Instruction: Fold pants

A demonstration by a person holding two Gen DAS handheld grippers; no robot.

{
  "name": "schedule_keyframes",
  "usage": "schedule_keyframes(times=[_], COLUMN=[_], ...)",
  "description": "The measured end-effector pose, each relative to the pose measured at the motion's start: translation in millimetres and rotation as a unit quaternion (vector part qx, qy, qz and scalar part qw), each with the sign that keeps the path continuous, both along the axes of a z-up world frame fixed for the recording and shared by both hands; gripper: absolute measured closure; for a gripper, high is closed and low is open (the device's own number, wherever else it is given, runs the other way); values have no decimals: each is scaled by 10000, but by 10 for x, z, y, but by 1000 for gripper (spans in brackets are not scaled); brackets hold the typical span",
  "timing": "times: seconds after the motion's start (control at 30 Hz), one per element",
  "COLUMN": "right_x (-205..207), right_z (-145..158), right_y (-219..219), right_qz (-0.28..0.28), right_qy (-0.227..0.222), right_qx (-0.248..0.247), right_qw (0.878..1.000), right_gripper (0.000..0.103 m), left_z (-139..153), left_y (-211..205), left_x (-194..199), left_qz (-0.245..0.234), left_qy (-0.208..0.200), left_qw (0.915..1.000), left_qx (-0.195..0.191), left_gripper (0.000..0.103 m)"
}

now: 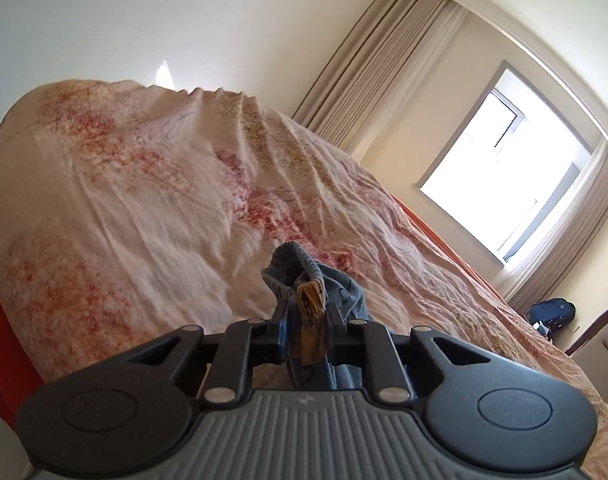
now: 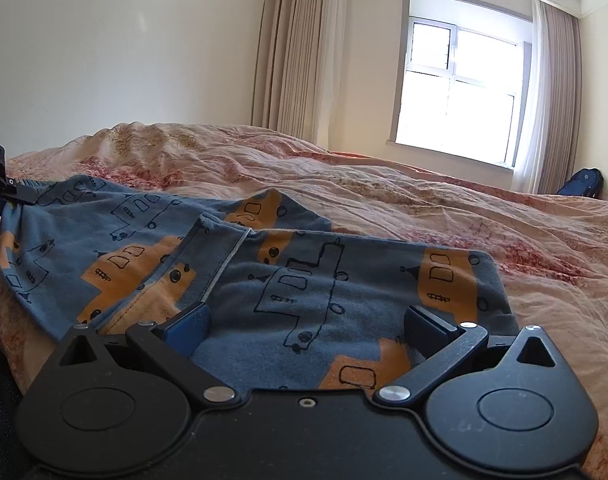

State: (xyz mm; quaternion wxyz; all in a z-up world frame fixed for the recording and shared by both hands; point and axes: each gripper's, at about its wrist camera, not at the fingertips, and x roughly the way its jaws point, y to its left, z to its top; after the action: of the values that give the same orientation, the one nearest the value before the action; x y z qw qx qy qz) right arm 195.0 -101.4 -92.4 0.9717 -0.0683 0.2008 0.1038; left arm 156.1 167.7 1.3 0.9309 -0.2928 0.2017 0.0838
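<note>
The pants (image 2: 152,248) are small, blue-grey, printed with orange and outlined vehicles, and they lie spread across the near part of the bed (image 2: 383,200), on its pink-and-red patterned cover. In the right wrist view the cloth reaches from the far left, where it is bunched and lifted, to the near middle, where one flat part runs under the camera. A pale seam line crosses the fabric near the centre.

The left gripper (image 1: 304,312) has its jaws drawn close together on a gathered piece of the pants (image 1: 304,276); blue cloth and an orange patch are pinched between the pads and a fold of fabric sticks up just beyond the fingertips. From the right wrist view this same gripper shows only as a dark part at the far left edge (image 2: 0,184), touching the raised end of the garment.

The right gripper (image 2: 307,320) stands wide open just over the flat part of the pants, one finger on either side of the printed cloth; the pads grip nothing.

Beyond the bed, a plain pale wall fills the left. To the right hang long beige curtains (image 2: 300,48) beside a bright window (image 2: 459,76). A dark blue bag (image 2: 581,182) sits on the floor at the far right, below the window side.
</note>
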Motion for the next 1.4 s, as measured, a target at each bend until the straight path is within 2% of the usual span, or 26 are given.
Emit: schedule_keyframes(times=[0.07,0.2,0.33,0.43,0.67,0.8,0.9,1.07,1.1,1.13,1.2,1.3,1.37,1.4], right_x=[-42,-114,-216,-292,-453,-574,-643,-723,-732,-741,-744,-710,-697,-691], right_z=[63,146,180,205,234,250,236,146,130,104,78,37,10,4], right_y=[-41,-157,-283,-408,-759,-1001,-1190,-1417,-1443,-1470,-1500,-1517,-1508,-1500], right_qz=[-92,-123,-212,-309,-652,-928,-1188,-1526,-1575,-1623,-1679,-1723,-1716,-1698], right_qy=[-208,-350,-419,-475,-527,-574,-543,-361,-330,-300,-265,-179,-132,-110], right_qx=[-57,-18,27,49,-26,-141,-190,-248,-248,-249,-248,-237,-221,-189], right_qw=[9997,9993,9989,9984,9965,9939,9912,9873,9867,9860,9851,9846,9848,9852], right_gripper=[0,0,0,0,0,0,0,0,0,0,0,0,0,0], left_z=[146,434,672,780,793,623,415,162,143,128,116,110,97,87], left_y=[-126,-466,-902,-1233,-2087,-2581,-2850,-2919,-2908,-2851,-2778,-2723,-2668,-2624], left_x=[-15,-66,-114,-101,-86,-45,10,74,63,54,1,-34,-48,-63], left_qz=[-160,-561,-1089,-1506,-2572,-3246,-3518,-3745,-3769,-3793,-3759,-3703,-3569,-3443], left_qy=[-169,-533,-854,-927,-996,-851,-577,-71,-61,-82,-131,-73,-33,-10], left_qw=[9995,9943,9827,9730,9423,9194,9084,9045,9043,9045,9078,9116,9172,9219], left_qx=[233,728,1234,1483,1897,2053,2184,2038,2001,1948,1855,1787,1771,1776], left_gripper=[85,85,85,85,85,85,84,73,66,53,40,36,25,15])
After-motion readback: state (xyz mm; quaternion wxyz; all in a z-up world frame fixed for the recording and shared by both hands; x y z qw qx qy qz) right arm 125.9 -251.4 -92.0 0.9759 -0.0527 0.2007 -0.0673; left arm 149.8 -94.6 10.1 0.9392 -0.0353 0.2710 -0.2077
